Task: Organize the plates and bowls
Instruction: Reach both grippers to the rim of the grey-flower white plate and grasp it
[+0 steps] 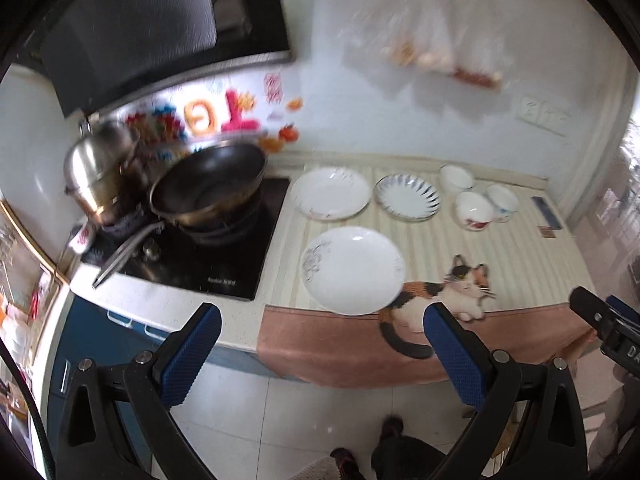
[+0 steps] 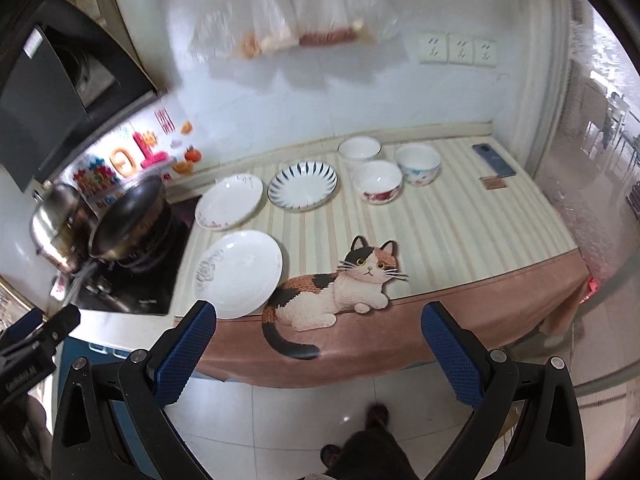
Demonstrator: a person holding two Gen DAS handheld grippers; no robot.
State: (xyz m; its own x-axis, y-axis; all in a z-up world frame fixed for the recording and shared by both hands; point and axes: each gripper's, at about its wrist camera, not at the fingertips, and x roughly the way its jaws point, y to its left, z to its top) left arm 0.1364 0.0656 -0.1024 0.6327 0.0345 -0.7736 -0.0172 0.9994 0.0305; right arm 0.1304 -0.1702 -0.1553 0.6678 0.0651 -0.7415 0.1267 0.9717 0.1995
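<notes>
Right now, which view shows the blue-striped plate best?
The right wrist view: the blue-striped plate is sharp there, its radiating rim strokes clear. The left wrist view shows the same plate smaller and motion-blurred, strokes smeared.

open counter right, wok point(image 1: 208, 188) crowding left

White wall point(image 2: 280, 92), 3 sockets point(image 2: 458, 49), pale tiled floor point(image 2: 304, 412).

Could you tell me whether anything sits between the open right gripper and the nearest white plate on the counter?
Nothing visible does. The right gripper hangs open out over the floor, short of the counter edge, and the near white plate lies just past that edge, ahead and left. Only bare cloth lies between; the cat picture is flat print.
</notes>
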